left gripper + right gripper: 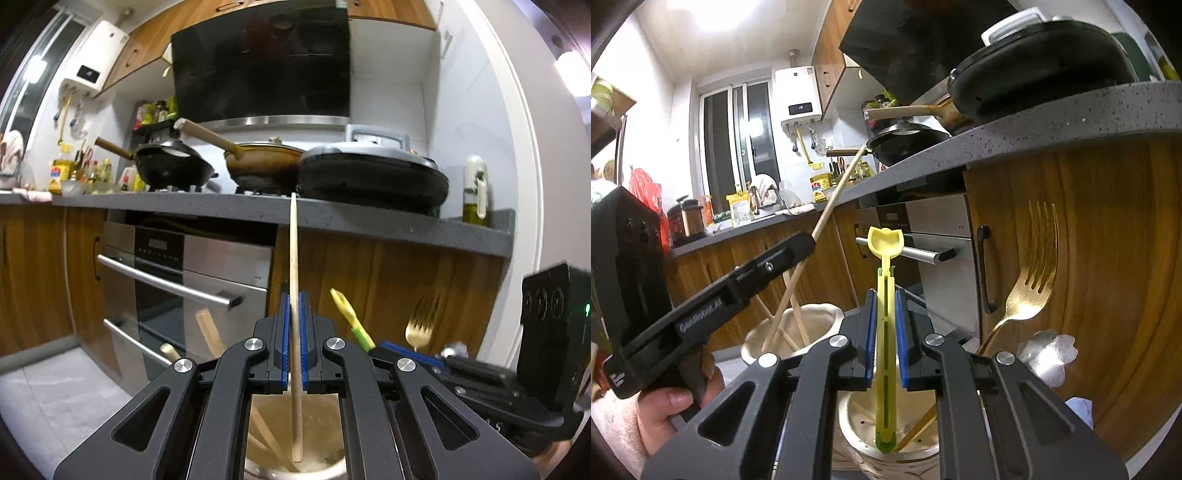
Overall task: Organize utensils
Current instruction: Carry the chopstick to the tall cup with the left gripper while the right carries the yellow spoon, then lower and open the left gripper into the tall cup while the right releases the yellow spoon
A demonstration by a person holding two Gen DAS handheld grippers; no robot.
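- Blue pads of the left hand-held gripper [294,339] are seen clamped on a single wooden chopstick [293,258], held nearly upright, its lower end inside the cream ceramic holder [325,463] below.
- For a clean drop, the chopstick is best lowered until its tip nears the holder's floor beside the chopsticks already there, and released only then; this is a judgement.
- That gripper is held level, facing the oven [184,280] under the desk [369,218].
- Closed jaws of the right hand-held gripper [886,332] are seen pinching a yellow-green plastic utensil [885,295], upright, its foot in a second perforated holder [857,424] with a gold fork [1030,280].
- It is tilted slightly downward; the person's left hand [670,410] is wrapped round the other gripper's handle.
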